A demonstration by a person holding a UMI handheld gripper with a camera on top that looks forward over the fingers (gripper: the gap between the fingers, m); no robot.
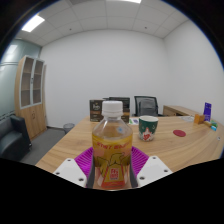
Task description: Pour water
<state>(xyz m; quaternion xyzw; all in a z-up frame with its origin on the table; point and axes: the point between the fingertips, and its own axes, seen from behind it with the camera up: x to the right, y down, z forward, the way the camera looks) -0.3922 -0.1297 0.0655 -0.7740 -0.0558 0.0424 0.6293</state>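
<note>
Tongs [111, 163] clenched on the bottle [112, 140], upright between the purple pads [85, 158], white cap still on. Beyond the tongs, slightly right, the mug [148, 127] on the wooden surface [190, 146], well apart. Best carried level toward the mug, tipped slowly over its rim; cap likely needs removing first. Bottle base and finger contact cut off below; mug contents impossible to make out.

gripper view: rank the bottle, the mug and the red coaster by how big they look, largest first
1. bottle, held between the gripper fingers, nearness to the camera inflates it
2. mug, farther back on the table
3. red coaster, beyond the mug
</note>
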